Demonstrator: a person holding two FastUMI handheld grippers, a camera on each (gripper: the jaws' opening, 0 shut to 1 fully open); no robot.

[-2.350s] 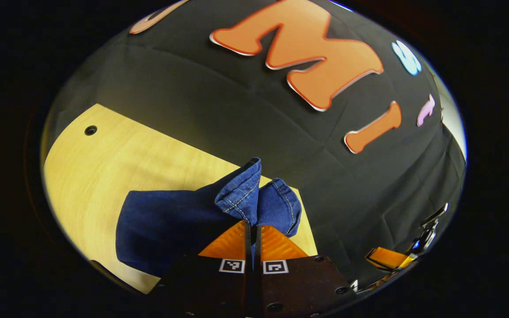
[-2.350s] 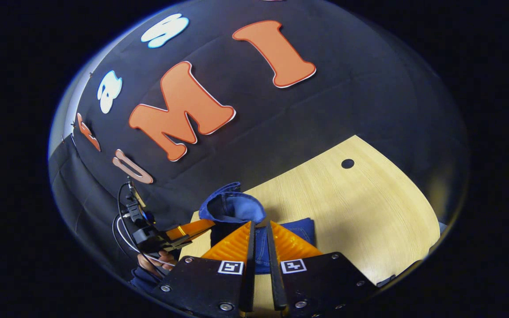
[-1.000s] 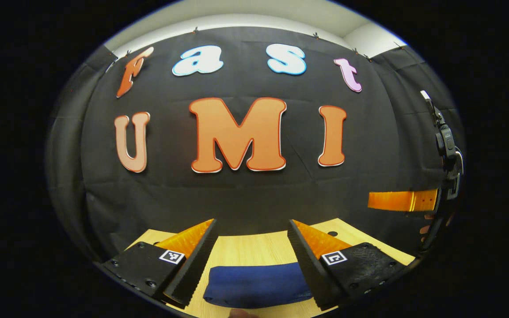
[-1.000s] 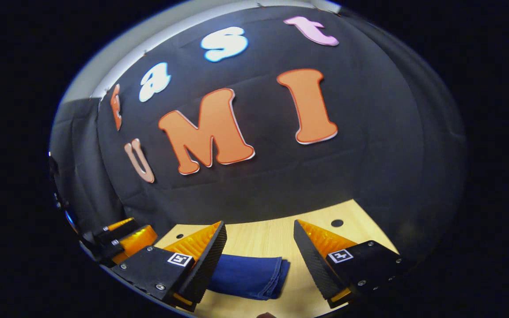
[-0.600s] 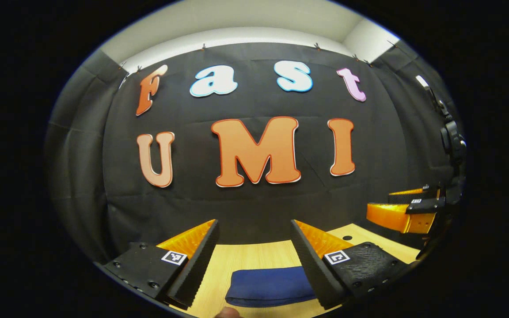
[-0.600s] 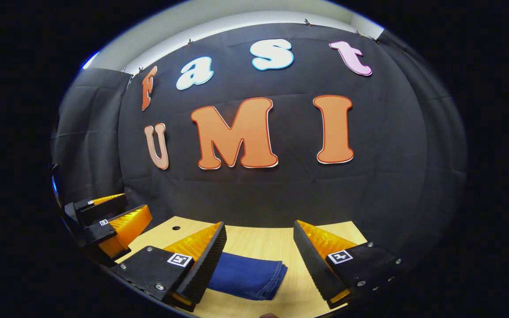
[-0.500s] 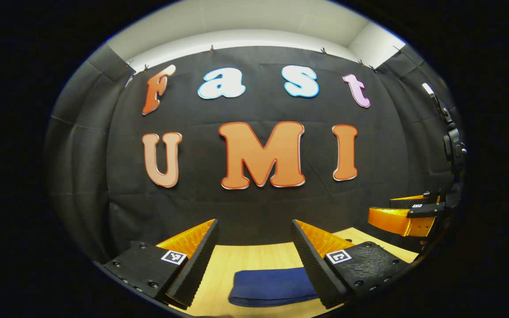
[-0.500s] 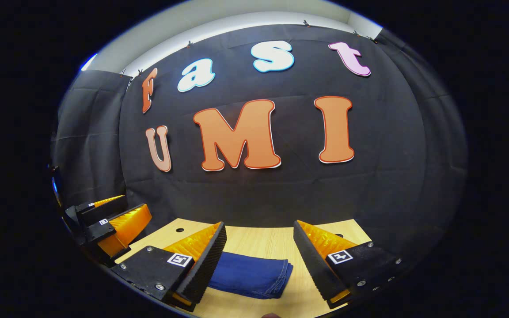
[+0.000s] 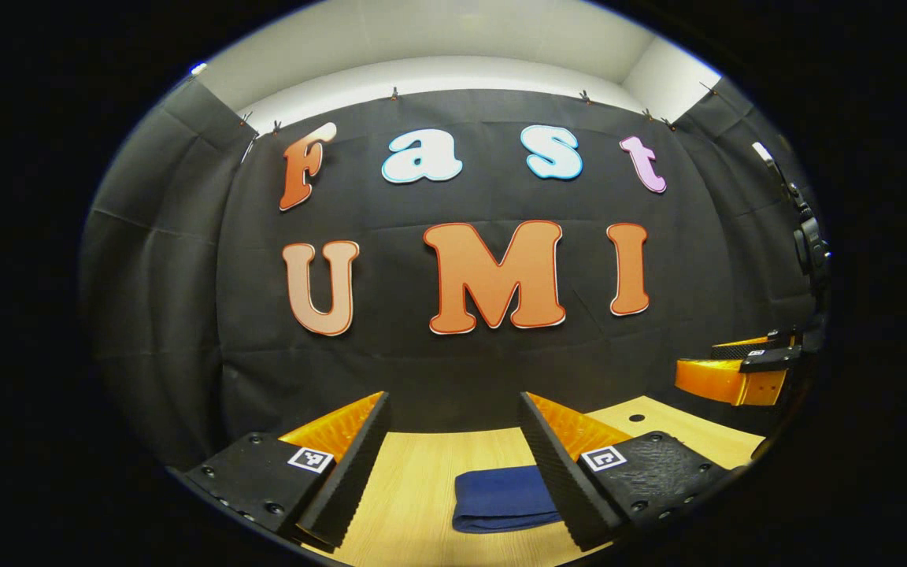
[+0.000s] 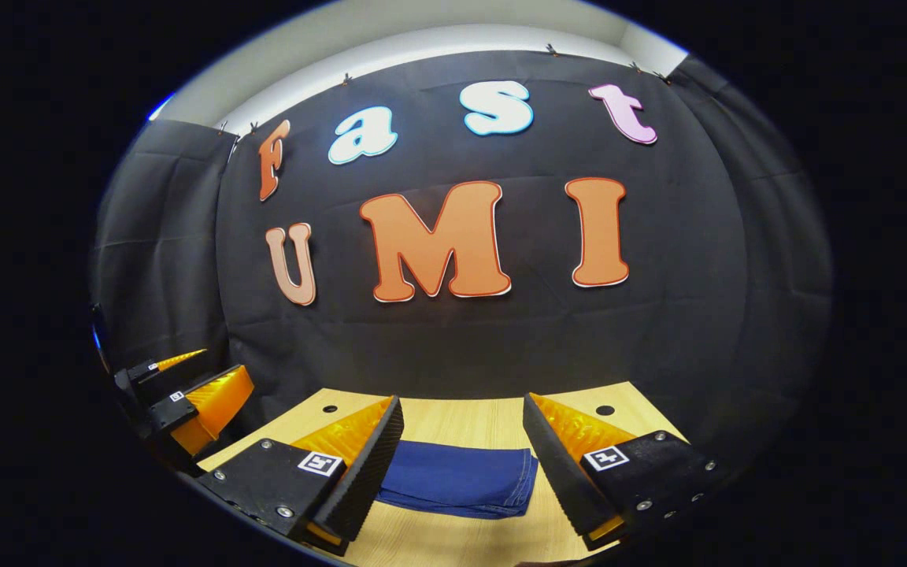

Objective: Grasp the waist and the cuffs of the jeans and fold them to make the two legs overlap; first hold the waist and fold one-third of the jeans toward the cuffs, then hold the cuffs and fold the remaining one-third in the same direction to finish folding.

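A compact folded bundle of dark blue denim jeans [image 10: 461, 479] lies flat on the pale wooden table [image 10: 485, 421], framed between the spread orange-and-black fingers of the right gripper [image 10: 461, 425]. The left gripper [image 9: 453, 417], fingers likewise wide apart and holding nothing, hangs above the same bundle.

The jeans [image 9: 505, 499] are partly hidden behind a finger [image 9: 560, 472]; their folded layers perhaps too small to count.
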